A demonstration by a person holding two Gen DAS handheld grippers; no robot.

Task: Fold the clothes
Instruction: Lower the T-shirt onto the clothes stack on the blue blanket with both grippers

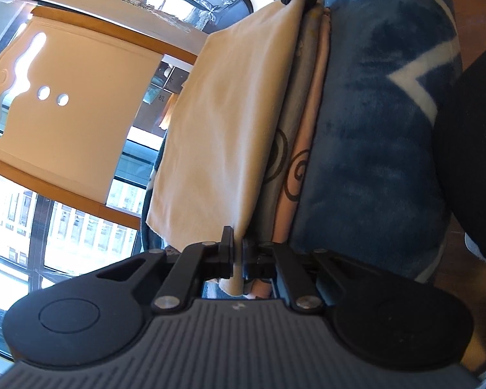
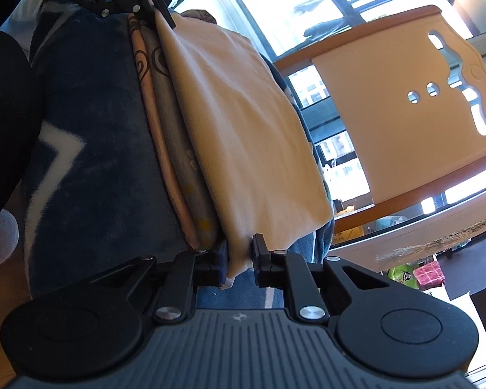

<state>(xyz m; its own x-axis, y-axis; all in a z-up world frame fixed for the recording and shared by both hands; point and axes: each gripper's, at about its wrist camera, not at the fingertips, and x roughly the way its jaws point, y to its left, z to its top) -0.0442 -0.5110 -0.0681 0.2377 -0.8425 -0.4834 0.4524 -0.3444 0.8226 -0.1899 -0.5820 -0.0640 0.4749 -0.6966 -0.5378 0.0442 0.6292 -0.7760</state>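
Between our two tools hangs a beige cloth (image 1: pixel 223 136), stretched taut along its folded edge, and each tool has one end of it. Our left tool (image 1: pixel 238 253) is pinched almost fully closed on the cloth's near corner, the fabric squeezed thin between its black fingers (image 1: pixel 226 249). Our right tool (image 2: pixel 239 256) stands a little wider, yet its pads press on the thicker bunch of the other corner. Each camera sees the opposite tool at the far end of the cloth, gripping there. Just beside the beige cloth lie folded pink and grey layers (image 1: pixel 295 162) printed with dark spirals, and these rest against a plush blue blanket (image 1: pixel 372 149) with a white pattern. Beyond the cloth we see a cream and orange headboard (image 2: pixel 405 123) and bright windows (image 2: pixel 295 3).
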